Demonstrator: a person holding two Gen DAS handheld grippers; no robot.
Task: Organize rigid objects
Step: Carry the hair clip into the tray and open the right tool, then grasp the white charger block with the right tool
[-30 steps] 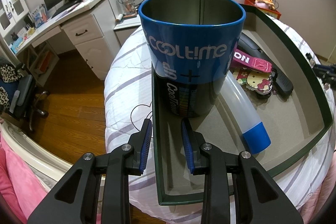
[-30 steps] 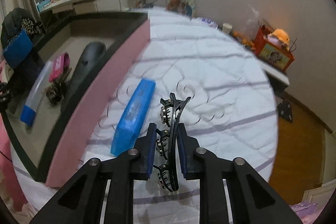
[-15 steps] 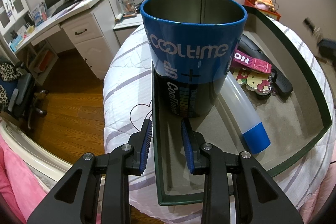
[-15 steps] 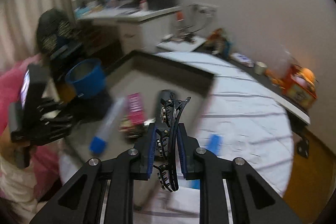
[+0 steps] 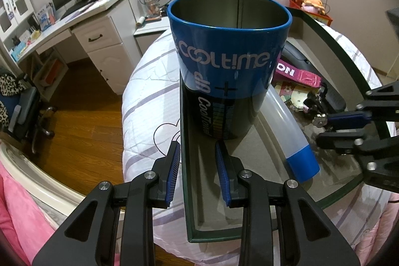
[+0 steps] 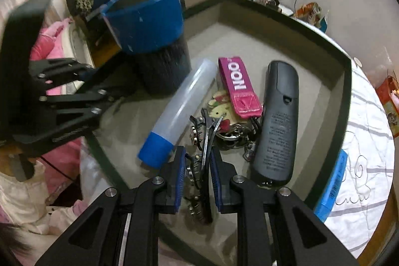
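Two jaws straddling tray (image 5: 185, 191) edge, cup (image 5: 229, 66) ahead

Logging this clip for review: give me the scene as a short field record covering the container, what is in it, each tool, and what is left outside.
container: dark-rimmed tray on the bed
in tray: blue cup upright; clear tube with blue cap; pink strap keychain; grey remote-like device
left tool: straddles the tray's wall, empty
right tool: shut on hair clip, over the tray
outside tray: blue box on the bedsheet
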